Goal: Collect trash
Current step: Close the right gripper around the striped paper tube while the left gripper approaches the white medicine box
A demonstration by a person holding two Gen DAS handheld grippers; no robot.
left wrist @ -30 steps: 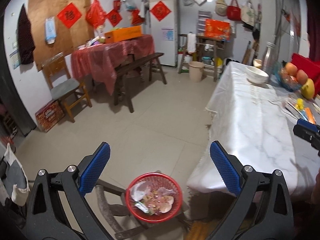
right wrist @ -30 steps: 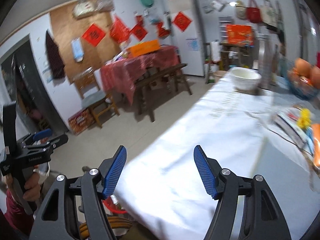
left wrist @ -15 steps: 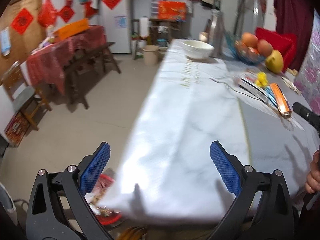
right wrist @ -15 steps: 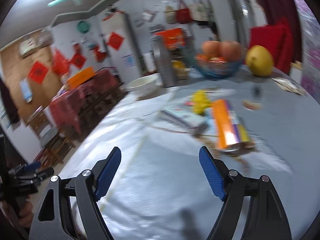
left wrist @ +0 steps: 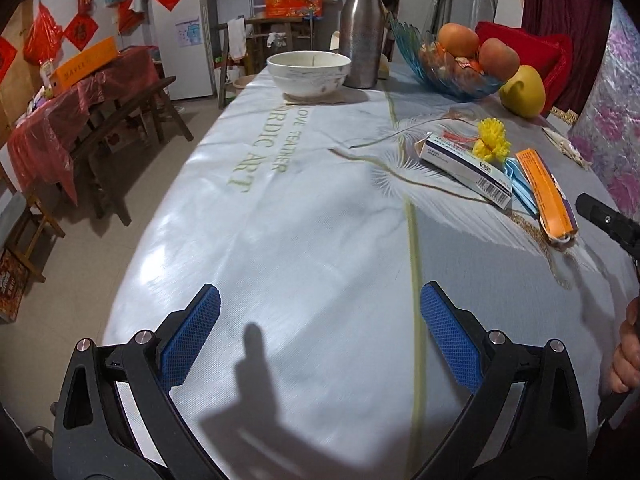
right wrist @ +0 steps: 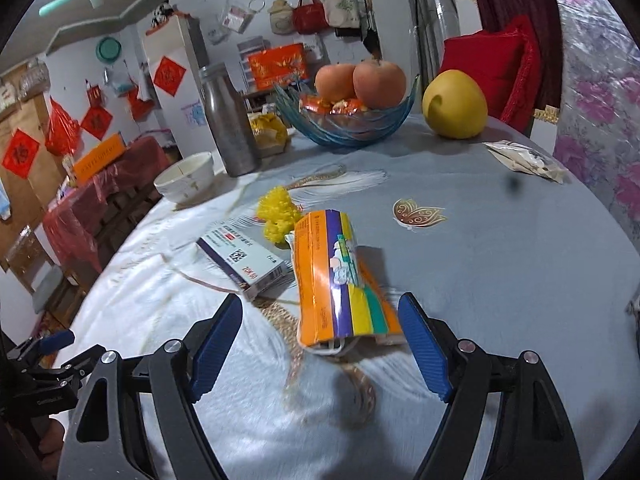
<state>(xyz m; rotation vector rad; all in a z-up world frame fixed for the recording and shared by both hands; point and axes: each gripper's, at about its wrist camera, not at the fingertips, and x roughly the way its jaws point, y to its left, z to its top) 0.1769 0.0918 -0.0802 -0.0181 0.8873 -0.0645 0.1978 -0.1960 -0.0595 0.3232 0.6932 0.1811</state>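
Nearest the right wrist camera, the right gripper [right wrist: 320, 332] hangs with its blue pads spread wide and nothing pressed between them, the near end of the orange striped packet [right wrist: 340, 280] lying on the tablecloth [right wrist: 500, 264] just ahead of the gap. The left gripper [left wrist: 320, 332] is likewise wide apart and empty over a bare stretch of cloth. Beside the packet lie a white medicine box [right wrist: 244, 260] and a yellow pompom [right wrist: 278, 216], then a white bowl [right wrist: 186, 176], a steel flask [right wrist: 230, 120] and a blue fruit dish [right wrist: 348, 120].
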